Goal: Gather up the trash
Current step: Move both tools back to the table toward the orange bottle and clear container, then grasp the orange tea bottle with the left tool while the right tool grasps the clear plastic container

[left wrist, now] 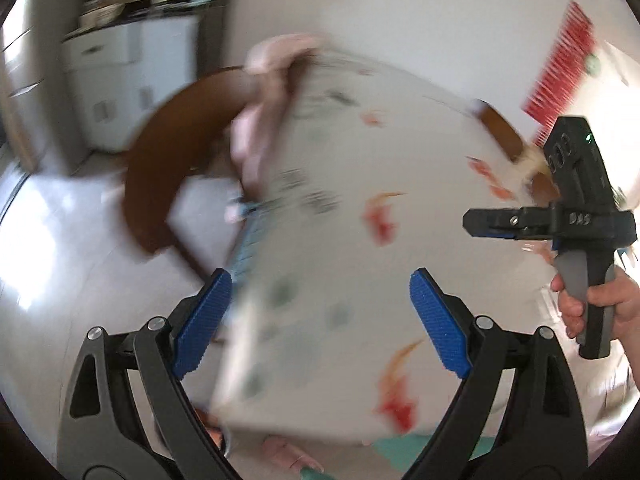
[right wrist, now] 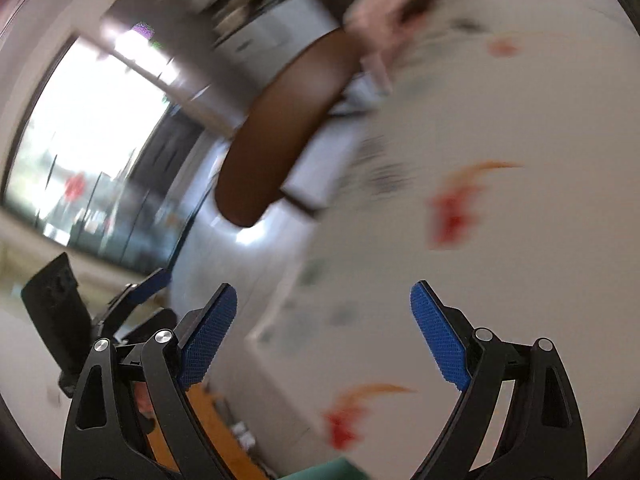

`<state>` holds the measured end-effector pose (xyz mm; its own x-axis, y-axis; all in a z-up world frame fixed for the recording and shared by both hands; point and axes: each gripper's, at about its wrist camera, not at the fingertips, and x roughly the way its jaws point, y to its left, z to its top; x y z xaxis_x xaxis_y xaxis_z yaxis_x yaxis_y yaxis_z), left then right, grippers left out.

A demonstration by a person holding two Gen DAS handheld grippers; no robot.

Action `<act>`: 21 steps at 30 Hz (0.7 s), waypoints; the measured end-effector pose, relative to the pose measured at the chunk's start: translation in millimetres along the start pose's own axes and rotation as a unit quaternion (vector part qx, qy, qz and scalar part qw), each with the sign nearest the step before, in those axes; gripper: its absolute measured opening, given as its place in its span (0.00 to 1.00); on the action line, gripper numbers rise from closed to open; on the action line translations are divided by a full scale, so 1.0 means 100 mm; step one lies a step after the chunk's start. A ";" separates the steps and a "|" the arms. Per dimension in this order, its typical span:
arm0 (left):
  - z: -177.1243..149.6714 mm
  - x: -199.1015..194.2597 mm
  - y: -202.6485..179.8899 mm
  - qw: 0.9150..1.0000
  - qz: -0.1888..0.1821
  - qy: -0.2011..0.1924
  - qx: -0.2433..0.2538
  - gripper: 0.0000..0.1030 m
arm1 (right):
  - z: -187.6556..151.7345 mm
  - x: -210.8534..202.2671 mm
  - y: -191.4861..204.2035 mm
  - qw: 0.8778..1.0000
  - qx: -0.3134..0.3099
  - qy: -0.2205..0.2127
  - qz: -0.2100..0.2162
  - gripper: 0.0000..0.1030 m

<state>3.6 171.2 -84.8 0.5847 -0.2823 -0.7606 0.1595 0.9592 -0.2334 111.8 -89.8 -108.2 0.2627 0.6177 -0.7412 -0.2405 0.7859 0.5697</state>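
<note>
Both views are smeared by motion. My left gripper (left wrist: 320,320) is open over a table under a white cloth (left wrist: 328,240) printed with red and grey marks; nothing sits between its blue pads. My right gripper (right wrist: 324,336) is open too, above the same cloth (right wrist: 500,280), and holds nothing. In the left wrist view the right gripper (left wrist: 472,224) hangs at the right, held by a hand (left wrist: 600,308). The left gripper (right wrist: 140,292) shows at the lower left of the right wrist view. I cannot pick out any piece of trash.
A brown chair (left wrist: 160,168) stands at the table's left edge with a pink cloth (left wrist: 268,80) draped on it. White cabinets (left wrist: 120,72) stand behind. A red striped thing (left wrist: 560,76) is at the far right. A bright window (right wrist: 88,128) is at left.
</note>
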 end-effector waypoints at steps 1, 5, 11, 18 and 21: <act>0.08 0.19 -0.24 1.000 -0.018 0.006 0.017 0.85 | -0.01 -0.15 -0.20 1.000 0.017 -0.009 -0.011 0.86; 0.37 0.65 -1.07 0.993 -0.084 0.024 0.075 0.85 | -0.10 -0.77 -1.01 0.993 0.087 -0.050 -0.057 0.85; 0.59 1.19 -2.30 0.968 -0.159 0.053 0.188 0.85 | -0.49 -1.54 -1.91 0.975 0.160 -0.086 -0.128 0.85; 0.69 1.77 -3.32 0.936 -0.222 0.101 0.255 0.85 | -1.25 -1.62 -2.48 0.955 0.244 -0.064 -0.157 0.86; 0.66 2.01 -3.64 0.922 -0.228 0.123 0.288 0.85 | -1.44 -1.55 -2.57 0.953 0.248 -0.054 -0.163 0.85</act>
<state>116.0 -233.6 -112.6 0.1644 -0.5854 -0.7939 0.7822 0.5677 -0.2567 -1.7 -391.9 -190.8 0.3491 0.3172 -0.8818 0.3354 0.8364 0.4336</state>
